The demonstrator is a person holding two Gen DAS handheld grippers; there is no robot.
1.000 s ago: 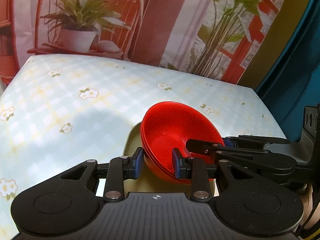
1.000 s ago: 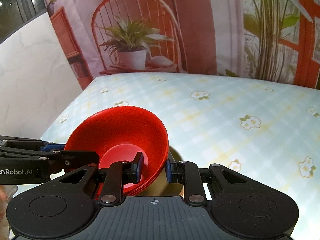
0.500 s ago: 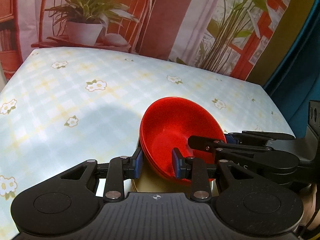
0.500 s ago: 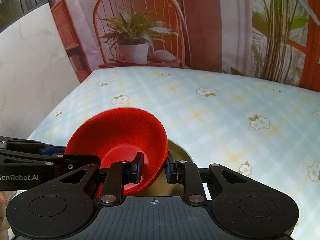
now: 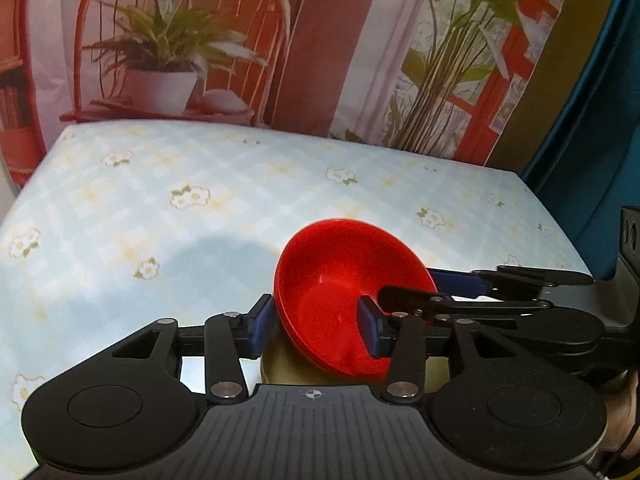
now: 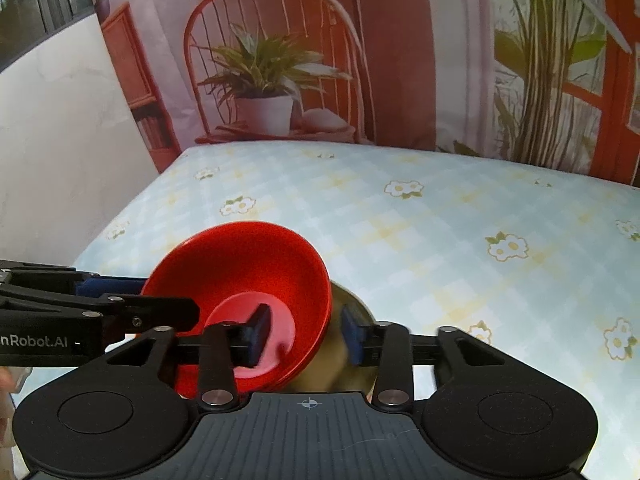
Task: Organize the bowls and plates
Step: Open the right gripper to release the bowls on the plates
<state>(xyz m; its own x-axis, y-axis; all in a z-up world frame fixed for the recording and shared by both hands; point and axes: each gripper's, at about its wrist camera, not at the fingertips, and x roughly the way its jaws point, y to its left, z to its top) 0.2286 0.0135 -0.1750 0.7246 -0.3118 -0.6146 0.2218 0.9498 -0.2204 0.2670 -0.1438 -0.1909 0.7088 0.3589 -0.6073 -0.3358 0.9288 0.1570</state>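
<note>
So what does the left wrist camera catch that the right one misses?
Only the left view shows the teal curtain and the right gripper reaching in from the side. Only the right view shows the white wall, the window and the left gripper side-on. Both show the red bowls tilted over a yellowish plate, on the flowered tablecloth.
</note>
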